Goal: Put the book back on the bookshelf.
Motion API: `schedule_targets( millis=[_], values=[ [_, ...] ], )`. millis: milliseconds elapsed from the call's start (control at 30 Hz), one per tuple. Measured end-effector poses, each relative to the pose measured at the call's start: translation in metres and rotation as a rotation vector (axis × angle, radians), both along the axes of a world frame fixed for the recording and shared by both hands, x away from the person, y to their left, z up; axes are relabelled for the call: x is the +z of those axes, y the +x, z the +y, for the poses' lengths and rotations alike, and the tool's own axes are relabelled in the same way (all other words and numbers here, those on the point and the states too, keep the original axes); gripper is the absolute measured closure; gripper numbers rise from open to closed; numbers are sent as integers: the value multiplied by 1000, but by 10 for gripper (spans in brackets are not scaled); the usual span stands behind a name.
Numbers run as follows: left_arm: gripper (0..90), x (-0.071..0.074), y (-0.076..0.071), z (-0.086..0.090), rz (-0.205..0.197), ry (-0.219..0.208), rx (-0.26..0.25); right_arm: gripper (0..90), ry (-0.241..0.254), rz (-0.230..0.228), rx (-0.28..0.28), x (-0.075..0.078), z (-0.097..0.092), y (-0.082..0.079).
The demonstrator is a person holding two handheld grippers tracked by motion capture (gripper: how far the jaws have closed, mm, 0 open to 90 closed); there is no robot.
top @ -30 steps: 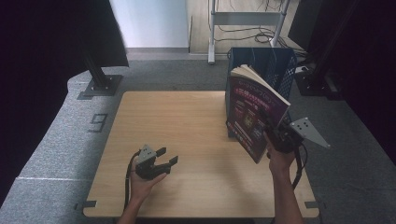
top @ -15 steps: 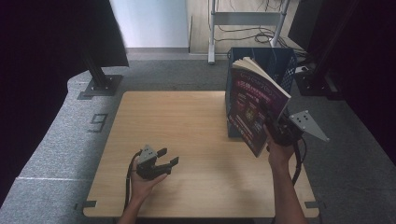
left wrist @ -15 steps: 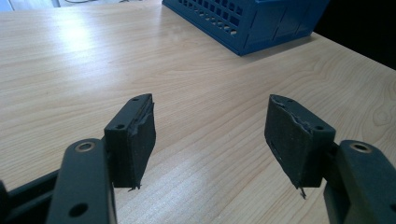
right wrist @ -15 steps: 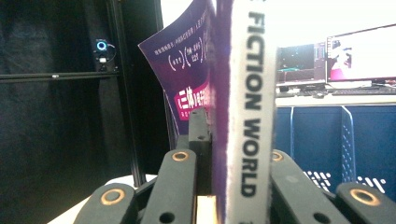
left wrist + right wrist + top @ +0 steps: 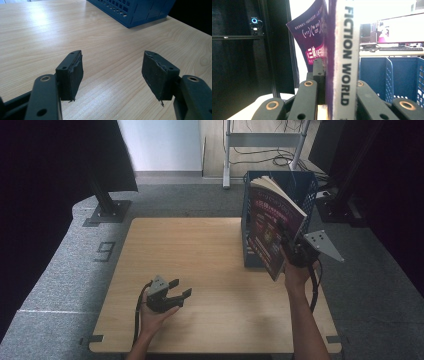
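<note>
Book (image 5: 272, 227) shifting up and toward the crate (image 5: 300, 185) since 1 s ago.
Right gripper (image 5: 291, 251) is clamping the book upright above the table (image 5: 210, 250); left gripper (image 5: 176, 292) is resting open, nothing between its jaws.

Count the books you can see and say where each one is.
1. The purple book is held upright by the right gripper beside the blue crate. More may lie hidden inside the crate.

The left gripper (image 5: 179, 289) rests low in its hand, jaws apart, while the right gripper (image 5: 285, 236), raised, is clamped.
</note>
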State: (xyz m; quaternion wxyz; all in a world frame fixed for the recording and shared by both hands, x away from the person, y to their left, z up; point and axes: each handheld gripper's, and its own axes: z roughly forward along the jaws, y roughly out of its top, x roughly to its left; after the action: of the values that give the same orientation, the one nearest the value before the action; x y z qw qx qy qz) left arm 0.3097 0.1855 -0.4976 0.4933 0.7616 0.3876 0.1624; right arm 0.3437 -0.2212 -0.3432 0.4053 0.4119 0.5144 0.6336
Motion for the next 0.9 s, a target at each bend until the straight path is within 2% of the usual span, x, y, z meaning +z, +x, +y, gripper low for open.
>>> schedule_targets(
  millis=[333,533,900],
  values=[
    [337,-1,0,0,3,-5,-1,818,-14,9,-37,-4,2,16],
    [336,-2,1,2,5,-7,2,818,-5,20,-60,-9,3,28],
    [338,-2,1,3,4,-5,0,818,-31,35,-88,-16,7,48]
  ],
)
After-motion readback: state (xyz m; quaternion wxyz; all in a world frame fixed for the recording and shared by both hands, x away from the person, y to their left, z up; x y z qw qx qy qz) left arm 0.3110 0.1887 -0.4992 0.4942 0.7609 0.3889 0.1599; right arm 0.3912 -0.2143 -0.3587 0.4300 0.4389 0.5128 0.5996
